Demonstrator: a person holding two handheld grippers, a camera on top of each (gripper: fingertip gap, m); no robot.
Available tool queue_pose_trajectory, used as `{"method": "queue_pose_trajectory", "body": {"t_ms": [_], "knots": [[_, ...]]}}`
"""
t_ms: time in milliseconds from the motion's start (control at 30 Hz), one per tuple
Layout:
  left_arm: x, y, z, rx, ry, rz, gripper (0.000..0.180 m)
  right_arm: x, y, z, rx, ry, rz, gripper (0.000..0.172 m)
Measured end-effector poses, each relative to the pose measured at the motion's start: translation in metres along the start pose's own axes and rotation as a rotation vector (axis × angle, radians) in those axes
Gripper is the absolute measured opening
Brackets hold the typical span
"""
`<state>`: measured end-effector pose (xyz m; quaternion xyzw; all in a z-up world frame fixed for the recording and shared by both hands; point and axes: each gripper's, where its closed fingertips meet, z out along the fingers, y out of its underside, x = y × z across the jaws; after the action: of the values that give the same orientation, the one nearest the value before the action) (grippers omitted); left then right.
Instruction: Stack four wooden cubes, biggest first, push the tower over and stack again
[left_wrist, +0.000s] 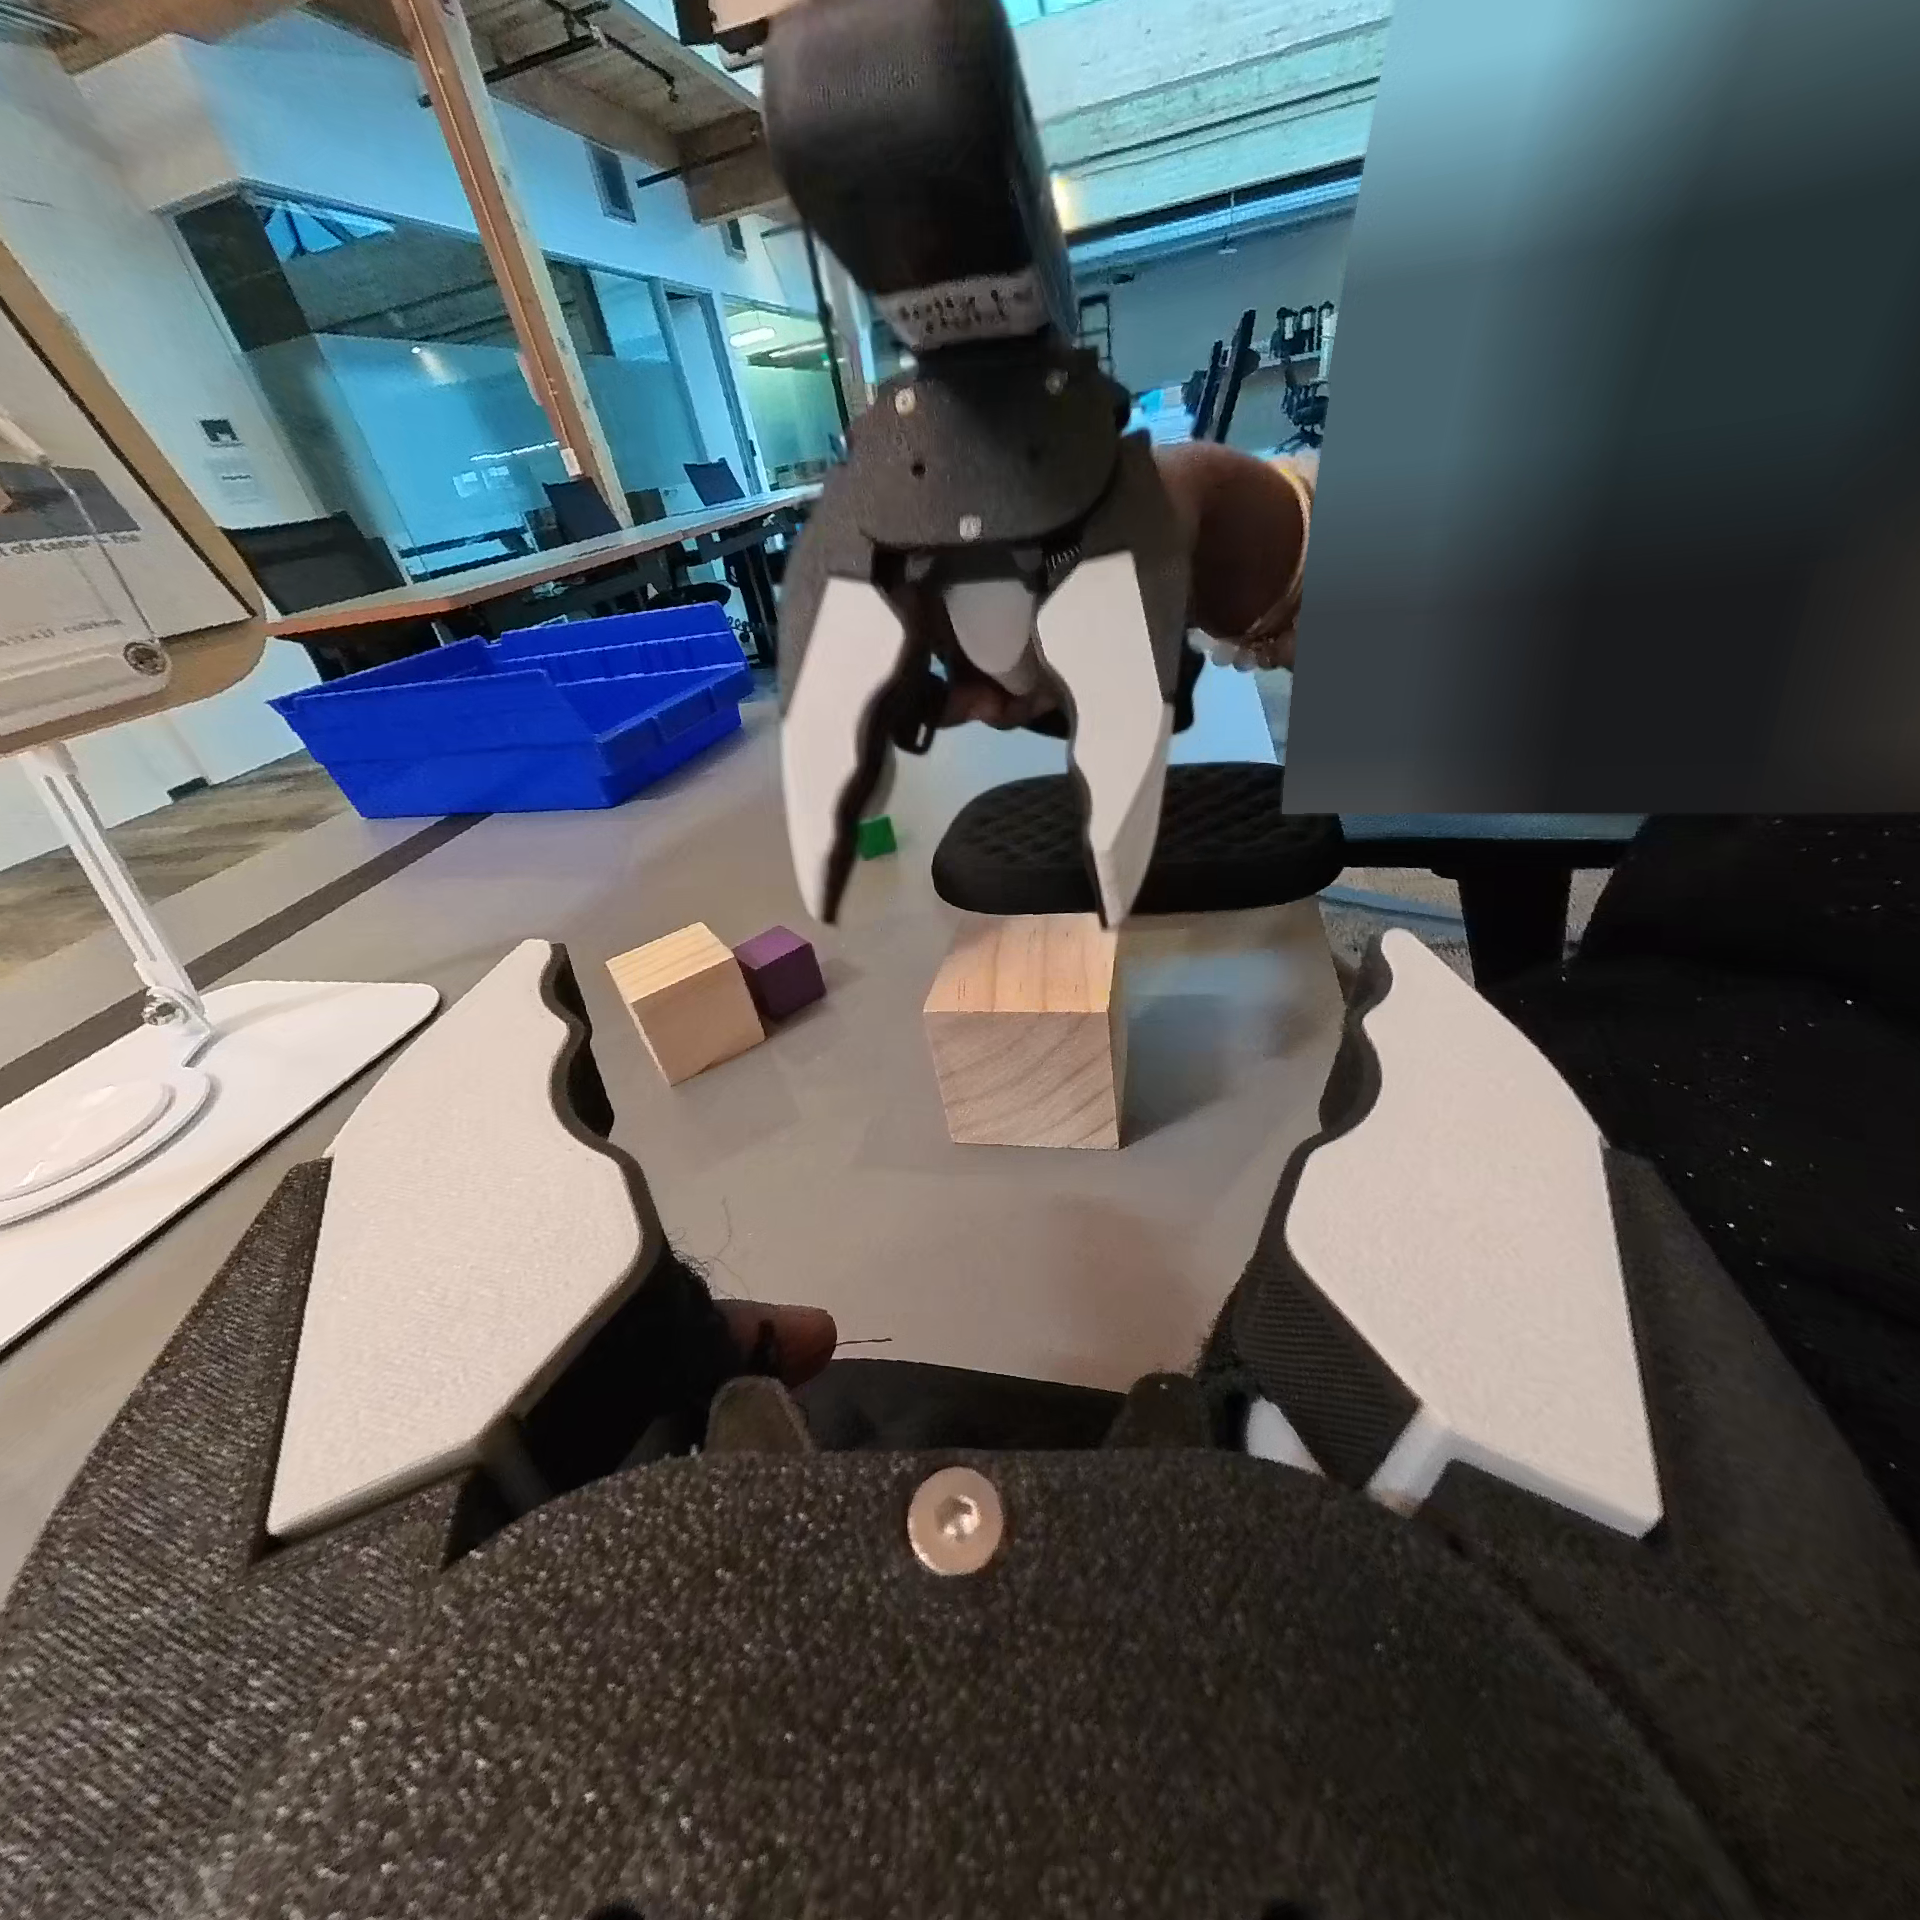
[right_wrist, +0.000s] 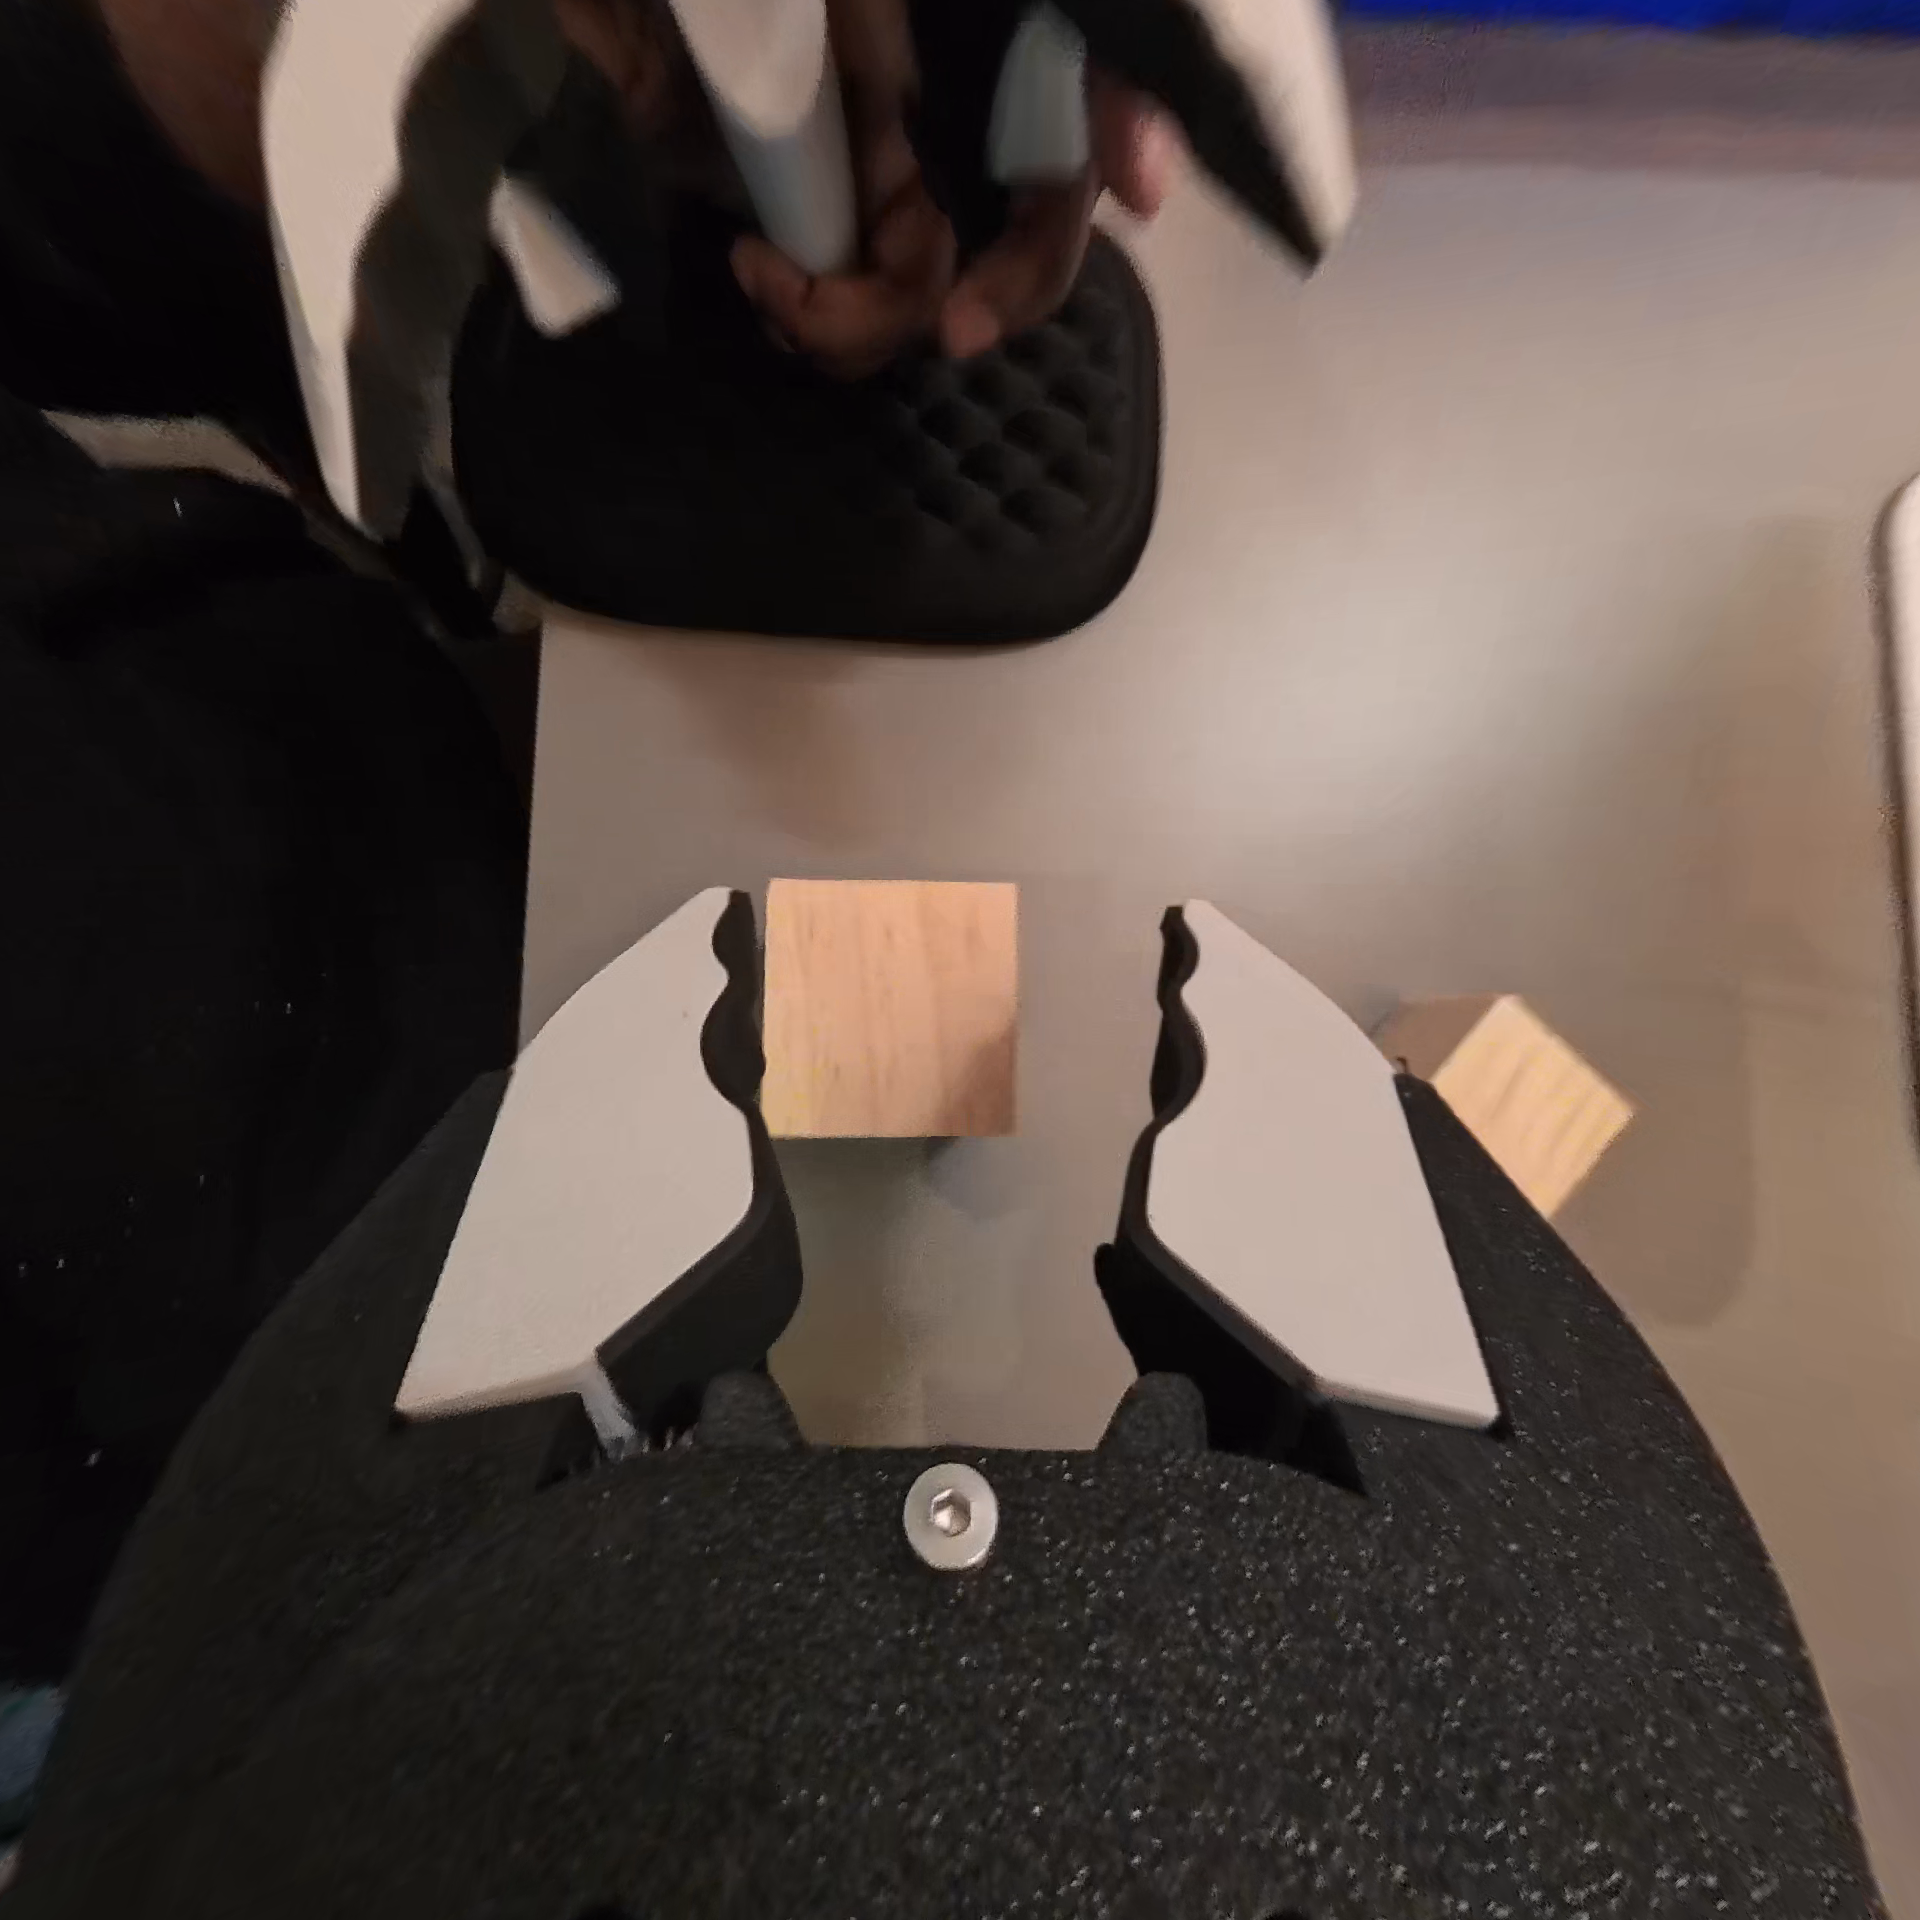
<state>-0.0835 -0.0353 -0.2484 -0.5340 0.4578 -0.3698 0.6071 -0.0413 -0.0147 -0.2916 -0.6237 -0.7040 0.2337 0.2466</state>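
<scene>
A large wooden cube (left_wrist: 1023, 1049) sits on the grey table (left_wrist: 520, 904). The right gripper (right_wrist: 954, 914) points straight down over it with its jaws apart: one pad (right_wrist: 732, 997) lies close against the cube's side, the other stands clear, so nothing is clamped. The left gripper (left_wrist: 971, 982) is held low and level, facing the cube, spread wide and bare. To one side lie a smaller wooden cube (left_wrist: 691, 1003) touching a purple cube (left_wrist: 779, 971), a green cube (left_wrist: 876, 836) farther off, then a black pad (left_wrist: 1132, 842) and a blue bin (left_wrist: 520, 717).
</scene>
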Motion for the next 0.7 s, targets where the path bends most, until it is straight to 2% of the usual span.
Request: {"method": "queue_pose_trajectory", "body": {"t_ms": [133,267,333,400,533,567,600,633,667,700], "knots": [[-0.001,-0.001,-0.001,0.009,-0.001,-0.009,0.134,0.029,-0.051,-0.031,0.251,0.128,-0.011,0.090],[-0.001,-0.002,-0.001,0.015,-0.006,-0.007,0.134,0.061,-0.100,-0.076,0.509,0.252,-0.028,0.087],[-0.002,-0.002,-0.002,0.018,-0.007,-0.013,0.134,0.074,-0.116,-0.098,0.595,0.305,-0.033,0.068],[-0.003,-0.003,-0.002,0.024,-0.009,-0.017,0.134,0.077,-0.125,-0.116,0.642,0.303,-0.090,0.000],[-0.003,-0.003,-0.003,0.030,-0.009,-0.024,0.133,0.090,-0.129,-0.131,0.650,0.336,-0.085,0.000],[-0.003,-0.003,-0.003,0.031,-0.008,-0.024,0.133,0.092,-0.126,-0.130,0.632,0.347,-0.081,0.010],[-0.003,-0.004,-0.003,0.031,-0.009,-0.024,0.133,0.096,-0.123,-0.128,0.612,0.363,-0.075,0.034],[-0.003,-0.004,-0.003,0.031,-0.010,-0.023,0.133,0.098,-0.119,-0.124,0.584,0.376,-0.075,0.049],[-0.003,-0.003,-0.003,0.031,-0.010,-0.022,0.133,0.098,-0.114,-0.120,0.550,0.371,-0.090,0.036],[-0.003,-0.003,-0.003,0.030,-0.011,-0.023,0.133,0.094,-0.108,-0.116,0.523,0.343,-0.113,0.001]]}}
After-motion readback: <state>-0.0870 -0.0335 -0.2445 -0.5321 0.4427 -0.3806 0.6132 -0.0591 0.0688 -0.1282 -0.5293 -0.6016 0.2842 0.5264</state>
